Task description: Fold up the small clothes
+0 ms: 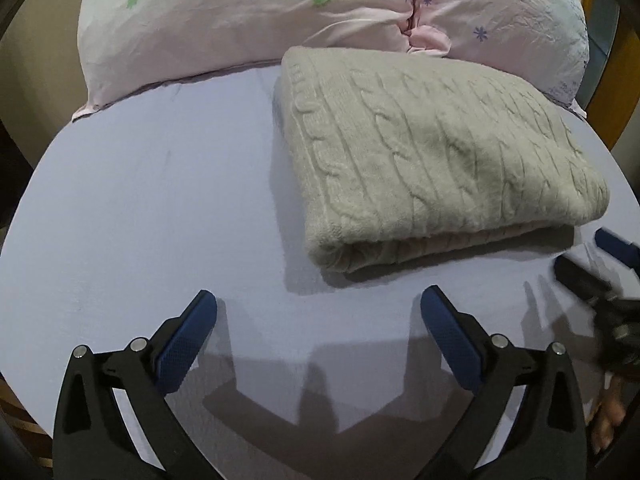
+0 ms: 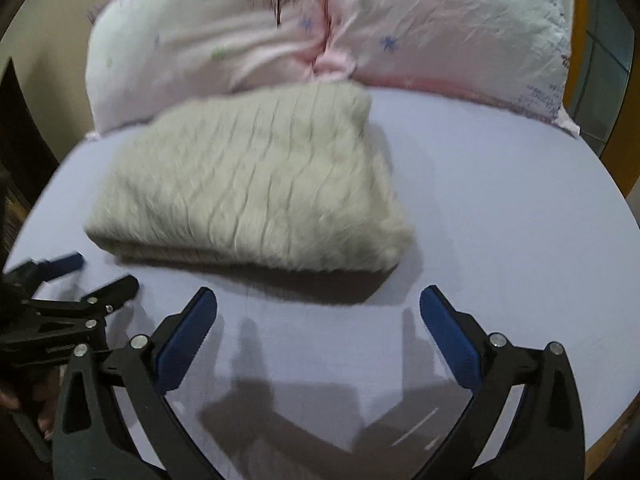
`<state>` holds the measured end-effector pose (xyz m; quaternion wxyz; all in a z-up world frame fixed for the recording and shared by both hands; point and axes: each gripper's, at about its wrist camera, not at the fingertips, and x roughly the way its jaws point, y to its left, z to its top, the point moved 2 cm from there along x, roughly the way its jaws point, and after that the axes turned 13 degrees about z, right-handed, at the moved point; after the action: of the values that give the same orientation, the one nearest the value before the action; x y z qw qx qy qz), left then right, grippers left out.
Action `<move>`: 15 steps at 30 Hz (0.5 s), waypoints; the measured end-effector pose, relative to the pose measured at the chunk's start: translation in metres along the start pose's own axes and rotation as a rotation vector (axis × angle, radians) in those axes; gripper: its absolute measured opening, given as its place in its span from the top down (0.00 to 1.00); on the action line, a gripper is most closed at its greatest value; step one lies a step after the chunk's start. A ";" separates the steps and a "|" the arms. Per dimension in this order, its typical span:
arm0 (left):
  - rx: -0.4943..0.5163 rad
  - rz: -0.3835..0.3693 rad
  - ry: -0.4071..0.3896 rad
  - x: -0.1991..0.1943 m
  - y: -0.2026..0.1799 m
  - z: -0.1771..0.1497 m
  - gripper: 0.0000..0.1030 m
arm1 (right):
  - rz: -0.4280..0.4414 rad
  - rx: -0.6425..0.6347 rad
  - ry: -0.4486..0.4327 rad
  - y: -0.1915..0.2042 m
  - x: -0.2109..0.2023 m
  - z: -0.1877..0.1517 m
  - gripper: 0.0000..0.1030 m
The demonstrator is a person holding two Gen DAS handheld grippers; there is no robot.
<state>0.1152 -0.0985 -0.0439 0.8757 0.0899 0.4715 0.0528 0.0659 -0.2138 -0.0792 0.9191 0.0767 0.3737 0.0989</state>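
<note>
A thick, cream cable-knit sweater lies folded into a tidy block on the lavender bed sheet, its far edge touching the pink floral pillows. Both the left tongs and the right tongs hover over the sheet with jaws spread wide and empty, just short of the sweater's near folded edge. The fold looks finished; any final tidy would best be a light press on top, not a pinch that drags the layers apart.
</note>
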 end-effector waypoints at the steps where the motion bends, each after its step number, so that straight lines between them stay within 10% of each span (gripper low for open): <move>1: -0.004 0.002 0.006 0.001 0.001 0.001 0.01 | -0.037 -0.001 0.017 0.001 0.006 0.001 0.02; 15: 0.003 0.009 0.073 0.011 -0.001 -0.006 0.01 | -0.068 -0.004 0.016 0.007 0.007 -0.004 0.02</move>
<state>0.1166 -0.0966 -0.0566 0.8575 0.0914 0.5029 0.0592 0.0671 -0.2056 -0.0849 0.9191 0.0613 0.3831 0.0689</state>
